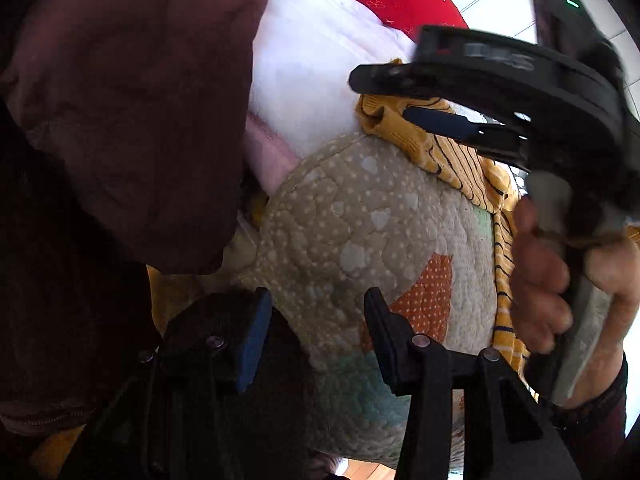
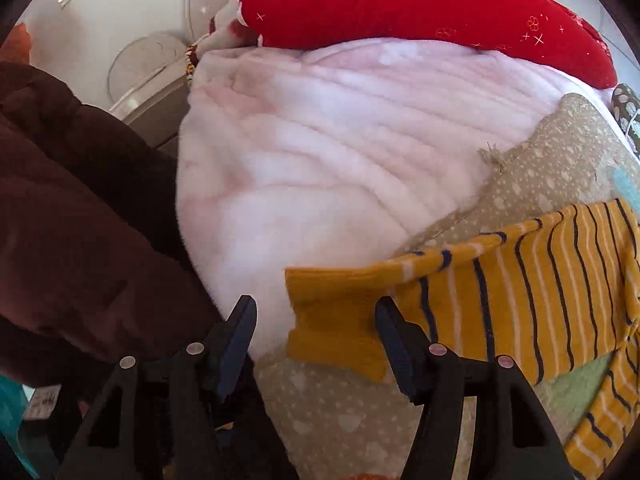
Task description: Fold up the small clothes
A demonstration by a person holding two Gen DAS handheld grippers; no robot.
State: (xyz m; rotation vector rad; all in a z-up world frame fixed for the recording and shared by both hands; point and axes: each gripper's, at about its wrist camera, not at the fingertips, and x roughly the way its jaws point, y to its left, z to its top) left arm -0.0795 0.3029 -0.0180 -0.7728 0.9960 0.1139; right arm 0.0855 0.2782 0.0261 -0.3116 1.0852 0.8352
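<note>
While both claws stand released, the left claw (image 1: pixel 318 332) hovers over the quilted mat (image 1: pixel 360 232). Right claw (image 2: pixel 316 340) straddles the cuff of the striped yellow garment (image 2: pixel 520 292), lower right of frame, lying on mat and pink blanket (image 2: pixel 320 140).

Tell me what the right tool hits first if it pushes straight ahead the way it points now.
Most likely the plain cuff of the yellow striped garment, which lies between the open fingers of the right tool. Beyond it is the pink fleece blanket. Depth is hard to judge.
</note>
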